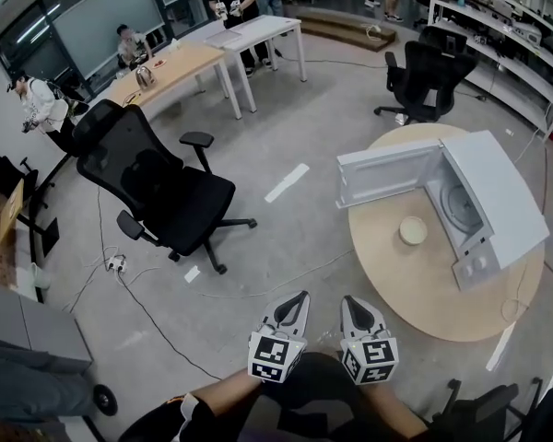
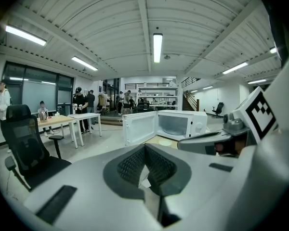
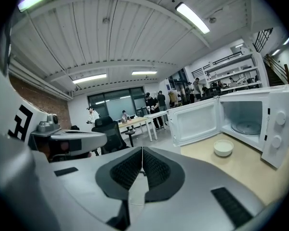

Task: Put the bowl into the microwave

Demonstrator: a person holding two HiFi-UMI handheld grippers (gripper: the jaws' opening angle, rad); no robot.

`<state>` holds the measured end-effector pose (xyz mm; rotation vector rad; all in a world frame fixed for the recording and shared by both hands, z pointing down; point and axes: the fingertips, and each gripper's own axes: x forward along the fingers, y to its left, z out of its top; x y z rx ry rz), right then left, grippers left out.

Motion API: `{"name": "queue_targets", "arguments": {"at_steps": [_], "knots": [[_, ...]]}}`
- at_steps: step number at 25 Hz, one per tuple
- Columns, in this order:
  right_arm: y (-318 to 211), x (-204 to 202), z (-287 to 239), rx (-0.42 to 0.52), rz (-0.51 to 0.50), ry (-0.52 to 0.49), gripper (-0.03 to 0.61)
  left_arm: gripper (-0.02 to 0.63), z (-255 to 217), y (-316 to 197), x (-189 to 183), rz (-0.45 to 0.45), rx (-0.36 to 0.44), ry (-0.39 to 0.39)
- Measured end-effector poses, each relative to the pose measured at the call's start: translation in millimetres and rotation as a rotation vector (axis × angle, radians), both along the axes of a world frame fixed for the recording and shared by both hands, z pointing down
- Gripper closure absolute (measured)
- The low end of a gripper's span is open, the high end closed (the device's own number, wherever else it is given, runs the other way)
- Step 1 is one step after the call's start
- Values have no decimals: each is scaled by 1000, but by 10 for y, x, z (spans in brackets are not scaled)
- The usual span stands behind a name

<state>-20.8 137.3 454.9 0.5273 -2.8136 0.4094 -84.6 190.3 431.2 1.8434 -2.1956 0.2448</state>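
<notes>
White bowl [image 1: 412, 230] is sitting on the tabletop [image 1: 415, 288] before the open microwave [image 1: 498, 201]. I am holding left tongs [image 1: 298, 300] and right tongs [image 1: 350, 304] closed, empty, apart from it.

The microwave [image 1: 493, 196] stands on the right part of the table [image 1: 415, 288], its door [image 1: 387, 177] swung out to the left. The bowl [image 1: 413, 230] sits on the table just before the opening. One chair [image 1: 157, 187] stands left of the table, another [image 1: 426, 74] behind it. The left gripper [image 1: 298, 302] and right gripper [image 1: 350, 306] hang side by side before the table.
</notes>
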Motion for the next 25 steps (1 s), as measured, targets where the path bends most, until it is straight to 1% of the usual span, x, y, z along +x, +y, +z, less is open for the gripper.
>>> {"name": "queue_targets", "arguments": {"at_steps": [5, 8, 11, 15, 21, 25], "knots": [[-156, 106, -7, -4, 17, -20, 561, 568, -16, -147, 100, 11, -10, -14], [-231, 170, 5, -14, 38, -23, 561, 568, 17, -227, 157, 33, -17, -22], [-299, 226, 48, -23, 62, -17, 561, 568, 54, -312, 232, 66, -26, -12], [-426, 253, 113, -27, 98, -1, 561, 568, 103, -497, 197, 94, -24, 1], [-732, 238, 126, -25, 198, 30, 561, 568, 135, -917, 162, 212, -18, 28], [-992, 106, 121, -26, 258, 39, 561, 568, 111, -1212, 8, 274, -13, 32]]}}
